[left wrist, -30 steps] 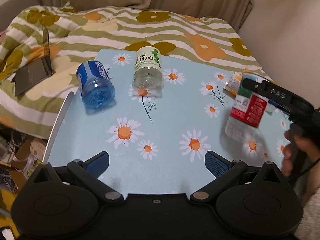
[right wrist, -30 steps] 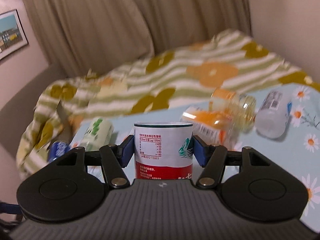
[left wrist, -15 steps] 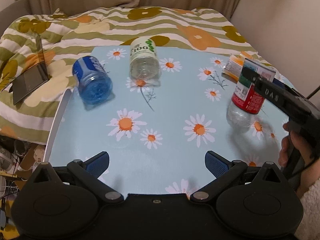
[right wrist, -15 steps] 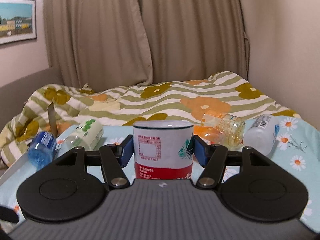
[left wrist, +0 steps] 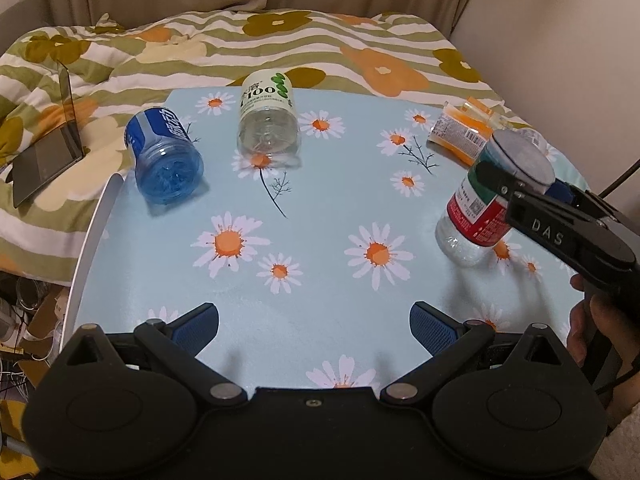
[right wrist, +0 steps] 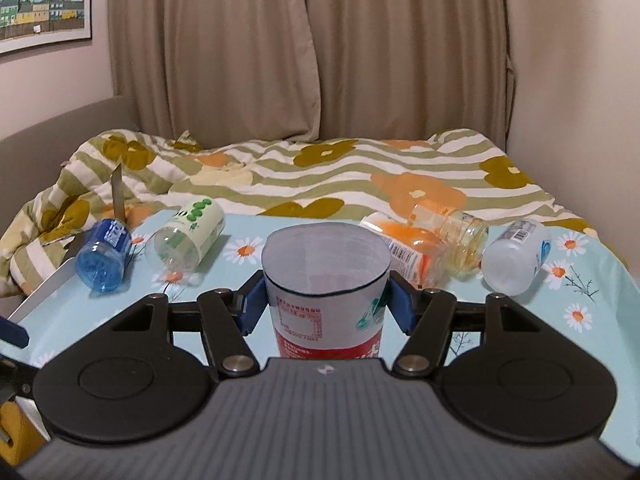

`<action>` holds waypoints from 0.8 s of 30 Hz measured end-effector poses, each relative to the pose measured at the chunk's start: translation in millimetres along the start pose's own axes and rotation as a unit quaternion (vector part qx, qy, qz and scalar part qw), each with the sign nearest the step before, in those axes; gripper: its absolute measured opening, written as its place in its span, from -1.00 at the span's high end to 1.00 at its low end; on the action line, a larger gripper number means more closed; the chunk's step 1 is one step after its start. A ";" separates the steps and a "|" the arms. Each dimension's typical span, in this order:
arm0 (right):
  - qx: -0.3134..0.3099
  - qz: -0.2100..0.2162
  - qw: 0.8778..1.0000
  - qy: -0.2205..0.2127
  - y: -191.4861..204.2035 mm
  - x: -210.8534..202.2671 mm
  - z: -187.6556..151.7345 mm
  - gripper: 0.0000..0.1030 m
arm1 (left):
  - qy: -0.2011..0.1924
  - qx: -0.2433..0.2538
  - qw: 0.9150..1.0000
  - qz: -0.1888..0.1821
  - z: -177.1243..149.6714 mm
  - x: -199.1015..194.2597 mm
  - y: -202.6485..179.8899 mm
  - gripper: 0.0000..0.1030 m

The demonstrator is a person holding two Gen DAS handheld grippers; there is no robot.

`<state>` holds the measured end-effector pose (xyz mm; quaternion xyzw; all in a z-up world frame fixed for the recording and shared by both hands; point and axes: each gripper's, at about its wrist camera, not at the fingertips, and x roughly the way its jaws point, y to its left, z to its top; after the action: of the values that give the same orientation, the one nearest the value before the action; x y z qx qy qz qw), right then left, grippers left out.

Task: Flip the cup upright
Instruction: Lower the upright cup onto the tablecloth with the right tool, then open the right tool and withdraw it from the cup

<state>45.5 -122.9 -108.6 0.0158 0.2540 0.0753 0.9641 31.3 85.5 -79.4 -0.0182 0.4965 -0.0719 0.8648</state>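
on the table, right hand-held gripper clamps the upright cup, its base hidden; left hand-held gripper spread open; bottles lie behind.

Left tongs stand open at six o'clock, holding nothing. Right tongs at three o'clock clamp the red-labelled cup, mouth up, slightly tilted, base at the bench. Blue cup at ten o'clock and green-labelled cup at twelve o'clock lie sideways. Orange-labelled cup lies at two o'clock.
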 end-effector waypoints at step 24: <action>0.016 -0.027 0.986 0.164 -44.8 -82.3 65.4 -1.00 | -0.077 0.033 0.996 0.021 20.0 -49.5 -58.0 -1.00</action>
<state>13.1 -179.3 -14.7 0.0115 0.4106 0.0468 0.9106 17.8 34.4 -20.9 0.0152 0.4263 -0.0684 0.9019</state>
